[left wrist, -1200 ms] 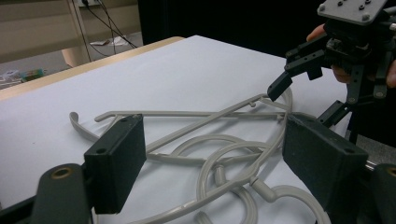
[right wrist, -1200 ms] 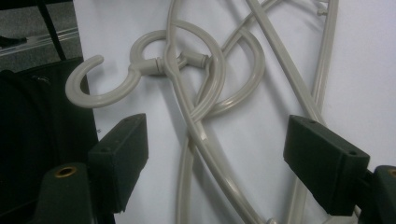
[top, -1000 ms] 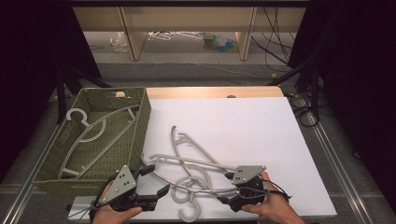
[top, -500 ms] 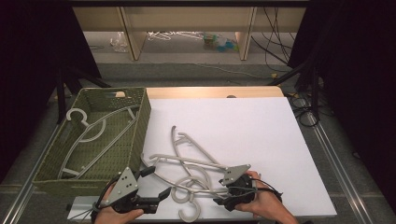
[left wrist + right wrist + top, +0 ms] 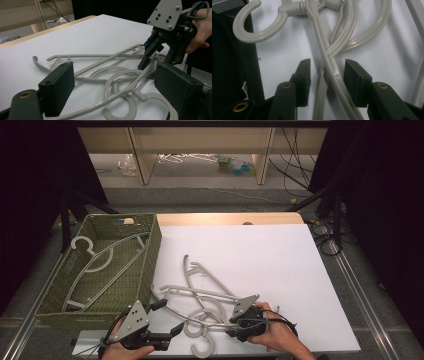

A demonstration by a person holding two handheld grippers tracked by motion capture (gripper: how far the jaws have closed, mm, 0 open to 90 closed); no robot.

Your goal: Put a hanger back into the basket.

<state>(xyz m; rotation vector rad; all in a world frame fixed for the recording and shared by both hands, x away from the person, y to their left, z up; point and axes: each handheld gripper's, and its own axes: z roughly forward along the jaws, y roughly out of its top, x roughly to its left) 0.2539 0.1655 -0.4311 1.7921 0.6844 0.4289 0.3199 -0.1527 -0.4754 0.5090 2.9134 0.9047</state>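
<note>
A white table (image 5: 280, 255) carries the load. Tangled grey hangers (image 5: 200, 292) lie just right of the green basket (image 5: 150, 245).

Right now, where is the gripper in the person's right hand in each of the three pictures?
High view: the right gripper sits bottom centre-right, at the hanger pile.
Left gripper view: upper right, jaws down on a hanger arm.
Right gripper view: its two jaws rise from the bottom edge, either side of a hanger arm, not yet pressing it.
Shared landmark: the hook nearest the person.
</note>
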